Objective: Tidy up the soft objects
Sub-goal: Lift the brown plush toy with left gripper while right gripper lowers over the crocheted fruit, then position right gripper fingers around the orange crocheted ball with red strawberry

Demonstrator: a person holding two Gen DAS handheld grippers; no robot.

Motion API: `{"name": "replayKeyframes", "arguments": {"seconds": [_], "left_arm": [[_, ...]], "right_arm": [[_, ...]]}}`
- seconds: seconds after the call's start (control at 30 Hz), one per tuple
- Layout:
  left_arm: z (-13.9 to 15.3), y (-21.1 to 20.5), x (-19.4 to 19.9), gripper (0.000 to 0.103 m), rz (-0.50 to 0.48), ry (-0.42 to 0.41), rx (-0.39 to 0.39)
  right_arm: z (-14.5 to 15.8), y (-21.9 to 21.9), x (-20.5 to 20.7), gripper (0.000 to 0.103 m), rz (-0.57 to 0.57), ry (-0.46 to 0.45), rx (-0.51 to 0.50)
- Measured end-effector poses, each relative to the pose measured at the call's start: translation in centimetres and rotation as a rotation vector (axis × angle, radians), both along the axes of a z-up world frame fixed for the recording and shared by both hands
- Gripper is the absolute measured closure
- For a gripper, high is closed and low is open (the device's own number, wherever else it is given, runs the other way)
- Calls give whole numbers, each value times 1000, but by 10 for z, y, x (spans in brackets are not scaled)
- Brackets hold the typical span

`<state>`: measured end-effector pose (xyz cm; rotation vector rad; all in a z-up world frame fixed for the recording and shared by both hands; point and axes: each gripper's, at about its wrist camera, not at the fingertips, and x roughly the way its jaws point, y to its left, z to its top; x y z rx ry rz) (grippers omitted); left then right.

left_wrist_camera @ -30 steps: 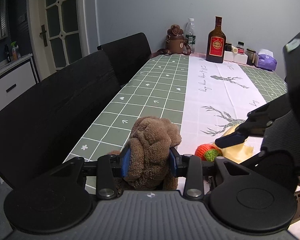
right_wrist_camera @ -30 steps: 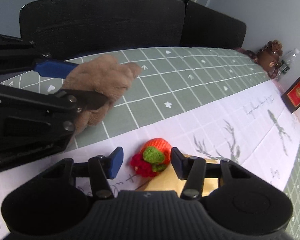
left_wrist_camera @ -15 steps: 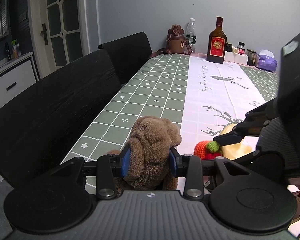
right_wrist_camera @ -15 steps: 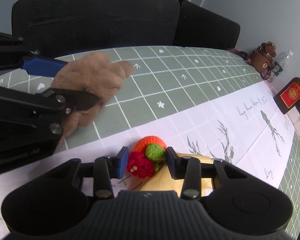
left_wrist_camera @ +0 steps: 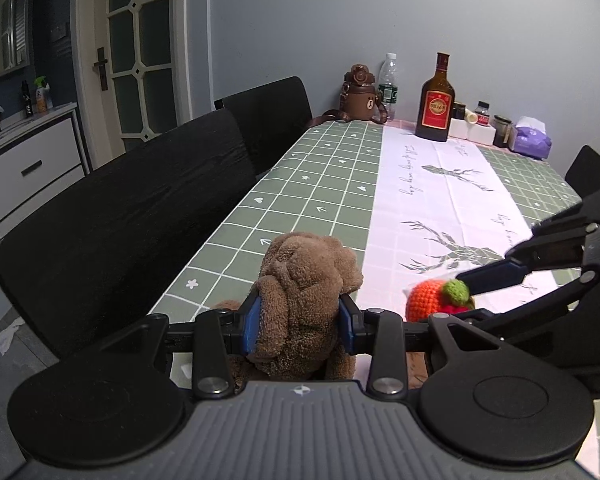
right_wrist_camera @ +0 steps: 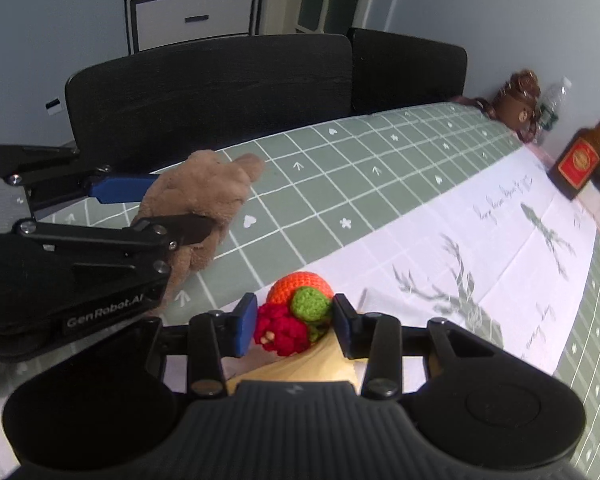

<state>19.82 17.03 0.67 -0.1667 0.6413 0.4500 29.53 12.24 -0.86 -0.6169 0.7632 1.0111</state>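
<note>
While the right wrist view alone shows the right gripper (right_wrist_camera: 294,322) clamping the crocheted orange-red-green yarn fruit (right_wrist_camera: 298,312), the left gripper (left_wrist_camera: 299,318) clamps the brown plush bear (left_wrist_camera: 304,296) above the green-checked tablecloth (left_wrist_camera: 320,184), black chairs (left_wrist_camera: 132,216) alongside.

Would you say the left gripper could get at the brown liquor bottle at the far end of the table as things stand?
Probably not: the left gripper is shut on the brown plush toy, so it has no free jaws, and the liquor bottle stands at the table's far end, though the tablecloth between looks bare.
</note>
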Motion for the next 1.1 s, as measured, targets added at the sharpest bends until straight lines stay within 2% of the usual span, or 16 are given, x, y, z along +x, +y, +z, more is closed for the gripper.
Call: {"name": "replayKeyframes", "arguments": {"seconds": [0.07,0.13,0.33,0.6,0.67,0.73,0.9,1.1], "left_arm": [[2,-1,-7,59,-5,-4,-15],[3,-3,-15,59,-5,-3,-21],[2,-8,-31,59,-12,19,-28],[-5,-11,-52,59,-42,48,-50],[-8,-11,-58,59,-51,50,-59],[-9,-12,-63,59,-59,50,-63],[-11,-13,-75,59,-74,36,-81],[-13,-12,-93,60,-82,21,-103]], "right_arm": [[5,-8,-6,63,-17,44,28],[6,-13,-17,63,-9,45,40],[-17,-12,-52,62,76,29,-19],[-38,-14,-86,61,146,74,-64],[-37,-19,-95,48,156,79,-63],[-35,-25,-104,40,160,66,-54],[-33,-33,-128,41,176,43,-3],[-55,-25,-148,41,117,79,93]]}}
